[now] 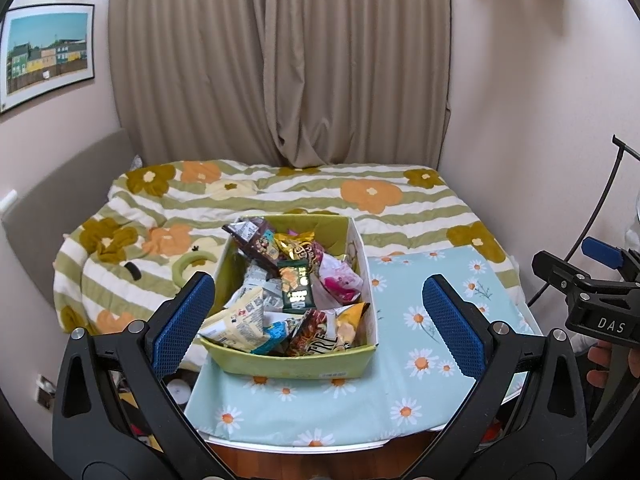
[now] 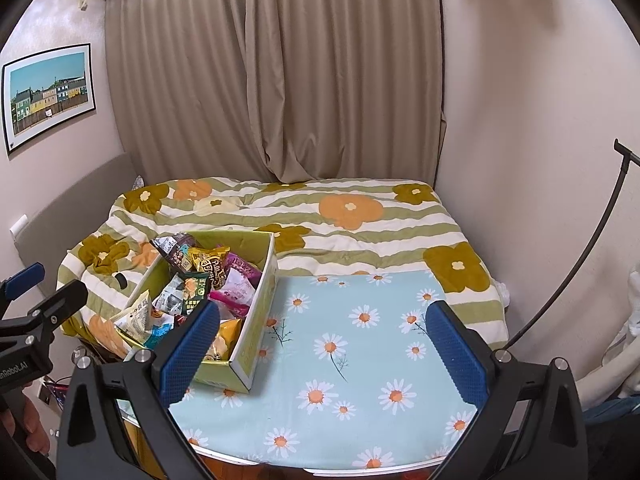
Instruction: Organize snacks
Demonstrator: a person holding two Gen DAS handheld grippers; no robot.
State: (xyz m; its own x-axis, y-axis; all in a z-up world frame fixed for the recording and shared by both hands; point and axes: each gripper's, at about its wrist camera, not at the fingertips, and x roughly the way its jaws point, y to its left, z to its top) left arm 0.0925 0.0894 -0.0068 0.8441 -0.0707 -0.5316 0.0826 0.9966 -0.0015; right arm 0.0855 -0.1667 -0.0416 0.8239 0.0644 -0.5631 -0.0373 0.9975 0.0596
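Note:
A yellow-green cardboard box [image 1: 296,364] full of several snack packets [image 1: 294,292] stands on a small table with a light blue daisy cloth [image 1: 420,344]. My left gripper [image 1: 316,316] is open and empty, raised in front of the box, its blue pads either side of it. In the right wrist view the box [image 2: 256,320] sits at the left of the cloth [image 2: 360,360]. My right gripper [image 2: 320,344] is open and empty, above the bare right part of the cloth. Each gripper shows at the edge of the other's view.
Behind the table lies a bed with a green-striped flower blanket [image 1: 280,196], then a beige curtain [image 1: 280,60]. Walls close in on both sides. A black curved cable [image 2: 576,264] hangs at the right. Clutter lies on the floor at the left [image 1: 176,388].

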